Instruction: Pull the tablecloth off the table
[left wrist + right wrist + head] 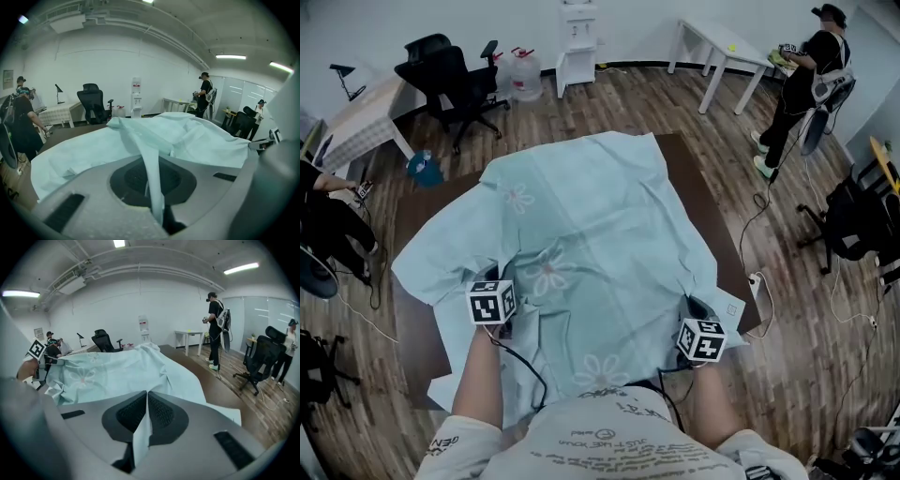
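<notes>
A pale blue-green tablecloth (581, 225) with white flower prints lies rumpled over a dark brown table (698, 202), bunched toward the near side. My left gripper (499, 298) is shut on a fold of the cloth (152, 173) near its near-left part; the fabric runs up between the closed jaws. My right gripper (694, 319) is shut on the cloth's near-right edge (140, 432), a thin fold pinched between its pads. The table's far-left and right strips lie bare.
A black office chair (450, 70), water jugs (523, 73) and a white dispenser (578, 42) stand at the far wall. A white desk (727, 52) and a standing person (806, 80) are far right; another person (323, 220) is at left. Cables lie on the wooden floor at right.
</notes>
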`<control>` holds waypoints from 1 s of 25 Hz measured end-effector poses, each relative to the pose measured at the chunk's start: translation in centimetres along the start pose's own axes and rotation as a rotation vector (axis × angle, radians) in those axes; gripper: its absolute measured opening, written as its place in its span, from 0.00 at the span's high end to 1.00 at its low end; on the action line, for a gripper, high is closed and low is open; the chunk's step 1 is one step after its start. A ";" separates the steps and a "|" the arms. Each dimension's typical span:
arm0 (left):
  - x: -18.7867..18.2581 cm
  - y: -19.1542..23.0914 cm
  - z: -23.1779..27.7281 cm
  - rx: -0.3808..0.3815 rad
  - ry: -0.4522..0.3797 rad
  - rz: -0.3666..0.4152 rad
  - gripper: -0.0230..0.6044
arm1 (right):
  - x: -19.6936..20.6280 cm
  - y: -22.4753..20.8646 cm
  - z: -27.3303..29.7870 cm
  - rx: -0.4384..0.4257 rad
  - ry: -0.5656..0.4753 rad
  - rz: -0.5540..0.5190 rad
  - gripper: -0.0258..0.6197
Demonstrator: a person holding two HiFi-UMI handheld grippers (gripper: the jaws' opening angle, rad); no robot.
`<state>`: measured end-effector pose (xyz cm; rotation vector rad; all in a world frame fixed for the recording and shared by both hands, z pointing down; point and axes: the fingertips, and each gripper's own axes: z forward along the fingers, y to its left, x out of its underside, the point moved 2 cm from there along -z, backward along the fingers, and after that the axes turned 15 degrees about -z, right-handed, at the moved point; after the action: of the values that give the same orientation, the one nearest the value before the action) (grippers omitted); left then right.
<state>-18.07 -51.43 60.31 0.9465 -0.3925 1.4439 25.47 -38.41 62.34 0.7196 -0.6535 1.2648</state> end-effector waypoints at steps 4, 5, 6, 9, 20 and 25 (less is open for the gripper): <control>-0.8 -2.6 -2.6 0.046 -0.060 0.015 0.94 | -4.0 3.0 -1.7 -0.056 -0.119 -0.040 0.94; -1.1 -3.3 -3.2 0.056 -0.076 0.018 0.94 | -5.1 3.8 -2.2 -0.071 -0.150 -0.048 0.94; -1.2 -4.1 -3.8 0.069 -0.089 0.022 0.94 | -6.2 4.6 -2.7 -0.086 -0.180 -0.054 0.94; -1.4 -6.3 -5.3 0.112 -0.117 0.048 0.94 | -9.4 7.3 -4.3 -0.129 -0.272 -0.077 0.94; -6.4 -12.3 -12.5 0.191 -0.316 0.086 0.94 | -19.4 13.7 -9.9 -0.222 -0.533 -0.126 0.94; -8.3 -14.8 -15.4 0.240 -0.395 0.115 0.94 | -22.4 17.0 -11.9 -0.267 -0.605 -0.160 0.94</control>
<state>-10.05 -43.42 40.41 1.4317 -0.5791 1.4267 5.13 -40.09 39.59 0.9157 -1.2056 0.7832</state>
